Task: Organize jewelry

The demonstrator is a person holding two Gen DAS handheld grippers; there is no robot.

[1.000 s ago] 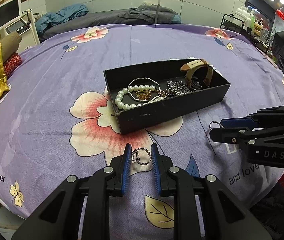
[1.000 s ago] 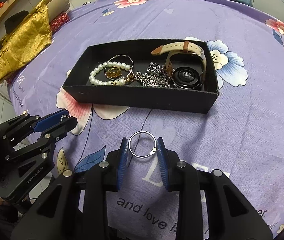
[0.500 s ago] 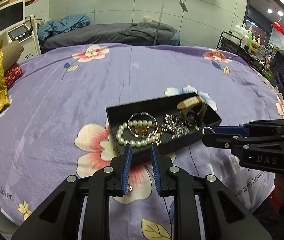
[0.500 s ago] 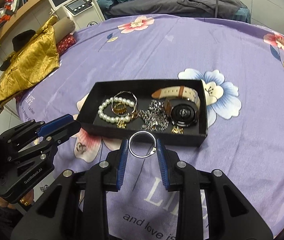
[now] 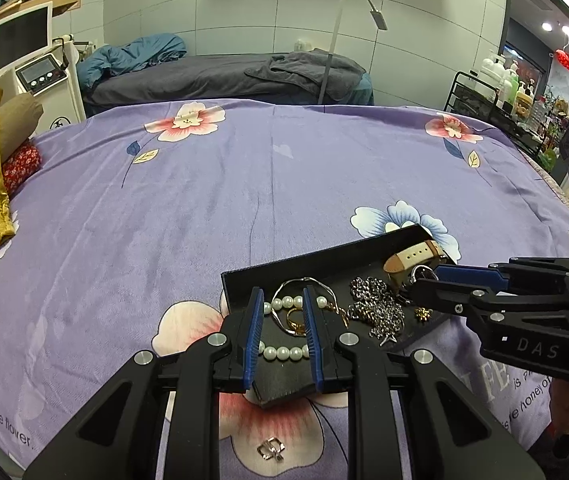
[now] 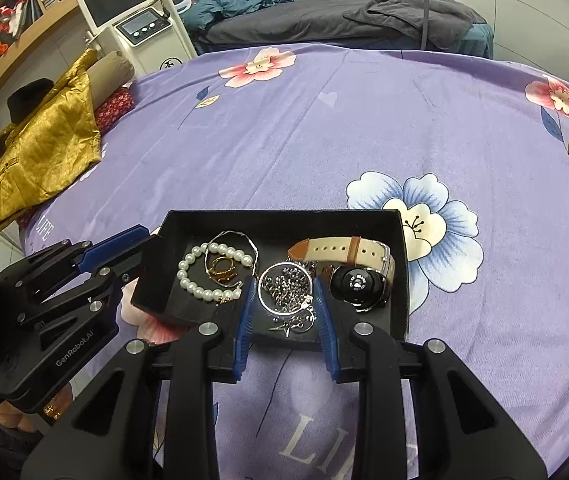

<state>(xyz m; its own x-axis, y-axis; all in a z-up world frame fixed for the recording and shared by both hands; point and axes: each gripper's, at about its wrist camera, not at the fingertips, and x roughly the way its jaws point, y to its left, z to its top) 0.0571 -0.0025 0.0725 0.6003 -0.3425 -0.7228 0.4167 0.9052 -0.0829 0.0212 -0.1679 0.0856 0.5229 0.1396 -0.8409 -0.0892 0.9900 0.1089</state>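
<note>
Landmark: black tray [image 6: 400, 264] on the purple sheet [image 6: 364, 128]. Left of tray, left gripper [image 5: 282, 332] sits over the tray's near-left corner, fingers narrowly apart with nothing visibly between them; the pearls [image 5: 284, 353] show through the gap. A small silver ring [image 5: 270, 449] lies on the sheet, outside the tray, just in front of its near wall. Risk: it gets overlooked under the gripper body, or pressed into the soft sheet. Over tray centre, right gripper [image 6: 284, 298] holds a thin silver hoop [image 6: 285, 293] pinched at its edges, above the chain pile [image 6: 284, 280]. Risks: the round wire slips off the pads early; on release the hoop may snag the chain or earrings, tangling pieces. At tray right, the watch [image 6: 358, 284] is close to the right finger and could be nudged.
</note>
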